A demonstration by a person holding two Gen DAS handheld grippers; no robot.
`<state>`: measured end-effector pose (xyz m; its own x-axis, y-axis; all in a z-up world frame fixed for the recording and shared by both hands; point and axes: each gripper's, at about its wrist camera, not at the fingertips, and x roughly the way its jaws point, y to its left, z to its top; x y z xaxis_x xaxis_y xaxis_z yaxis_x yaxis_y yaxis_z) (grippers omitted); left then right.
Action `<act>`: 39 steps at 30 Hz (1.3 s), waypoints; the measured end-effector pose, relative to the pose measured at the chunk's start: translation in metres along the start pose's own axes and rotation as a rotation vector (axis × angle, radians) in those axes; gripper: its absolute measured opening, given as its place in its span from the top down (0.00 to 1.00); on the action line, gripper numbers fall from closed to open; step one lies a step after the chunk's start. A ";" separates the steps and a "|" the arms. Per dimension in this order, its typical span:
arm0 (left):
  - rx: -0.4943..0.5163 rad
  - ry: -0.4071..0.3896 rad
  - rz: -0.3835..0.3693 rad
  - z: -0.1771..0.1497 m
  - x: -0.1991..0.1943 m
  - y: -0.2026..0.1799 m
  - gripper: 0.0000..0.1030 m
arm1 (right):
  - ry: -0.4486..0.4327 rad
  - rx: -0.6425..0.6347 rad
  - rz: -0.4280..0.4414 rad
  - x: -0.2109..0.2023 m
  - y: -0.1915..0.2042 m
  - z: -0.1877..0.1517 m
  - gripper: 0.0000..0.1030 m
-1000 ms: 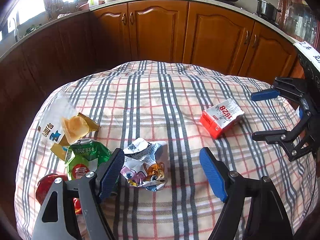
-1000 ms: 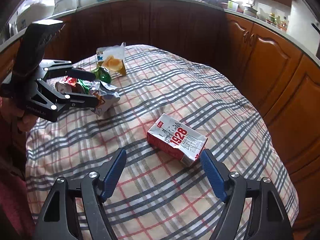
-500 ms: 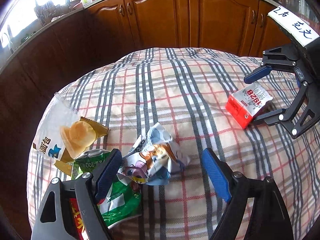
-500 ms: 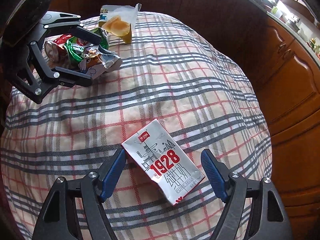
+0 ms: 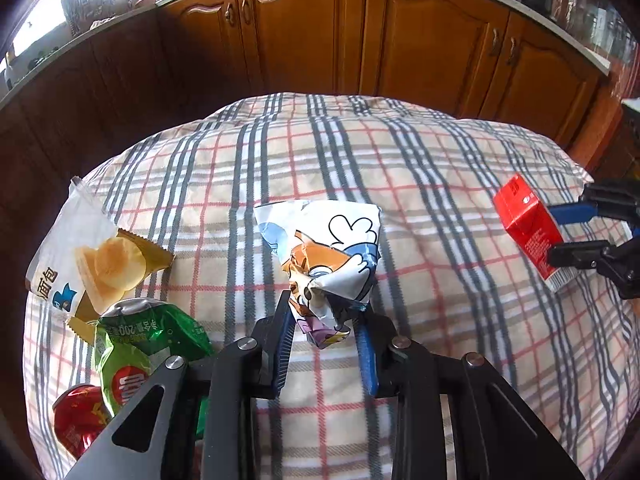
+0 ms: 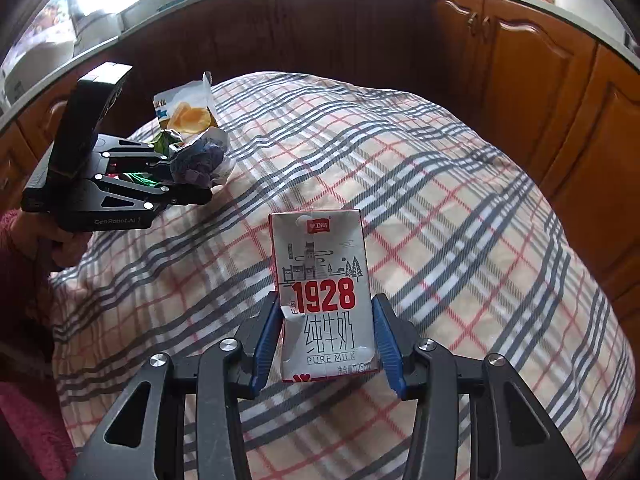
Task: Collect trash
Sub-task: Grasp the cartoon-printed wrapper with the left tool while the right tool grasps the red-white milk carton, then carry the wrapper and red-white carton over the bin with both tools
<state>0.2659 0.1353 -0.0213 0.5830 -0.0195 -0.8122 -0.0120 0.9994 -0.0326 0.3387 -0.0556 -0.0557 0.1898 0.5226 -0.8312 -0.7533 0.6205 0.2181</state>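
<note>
My left gripper is shut on a crumpled cartoon wrapper and holds it above the plaid cloth; it also shows in the right wrist view. My right gripper is shut on a grey and red "1928" milk carton, lifted upright; the carton also shows in the left wrist view. On the cloth at the left lie a white bread bag, a green crushed wrapper and a red can.
The plaid tablecloth covers a rounded table. Brown wooden kitchen cabinets curve around behind it, with pots and jars on the counter. A hand in a red sleeve holds the left gripper.
Both grippers have shut: the left on the cartoon wrapper, the right on the milk carton. Both things have been lifted off the cloth.
</note>
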 end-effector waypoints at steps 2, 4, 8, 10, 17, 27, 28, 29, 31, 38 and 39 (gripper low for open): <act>-0.001 -0.031 -0.040 -0.003 -0.011 -0.012 0.74 | -0.036 0.093 0.014 -0.015 -0.003 -0.019 0.55; -0.005 -0.051 -0.080 -0.010 -0.021 -0.028 0.75 | -0.074 0.174 0.021 -0.028 -0.006 -0.037 0.55; -0.008 -0.072 -0.186 -0.017 -0.031 -0.060 0.75 | -0.145 0.335 0.000 -0.059 -0.015 -0.076 0.56; 0.002 -0.075 -0.238 -0.019 -0.034 -0.076 0.75 | -0.175 0.406 -0.020 -0.072 -0.019 -0.096 0.55; 0.067 -0.064 -0.378 -0.023 -0.033 -0.143 0.75 | -0.286 0.595 -0.106 -0.124 -0.028 -0.158 0.56; 0.205 -0.046 -0.447 -0.012 -0.018 -0.224 0.75 | -0.397 0.744 -0.229 -0.178 -0.034 -0.224 0.56; 0.213 -0.048 -0.447 -0.011 -0.018 -0.229 0.75 | -0.405 0.757 -0.238 -0.182 -0.035 -0.230 0.56; 0.218 -0.051 -0.448 -0.011 -0.019 -0.235 0.75 | -0.412 0.767 -0.244 -0.185 -0.037 -0.235 0.56; 0.231 -0.058 -0.443 -0.009 -0.019 -0.248 0.75 | -0.427 0.787 -0.264 -0.193 -0.041 -0.244 0.56; 0.272 -0.073 -0.449 -0.006 -0.024 -0.287 0.75 | -0.477 0.818 -0.340 -0.222 -0.050 -0.263 0.56; 0.276 -0.073 -0.451 -0.006 -0.021 -0.293 0.75 | -0.480 0.819 -0.356 -0.226 -0.052 -0.265 0.56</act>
<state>0.2524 -0.1568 0.0023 0.5362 -0.4567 -0.7099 0.4612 0.8629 -0.2068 0.1681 -0.3605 -0.0144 0.6880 0.2968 -0.6623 0.0256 0.9021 0.4309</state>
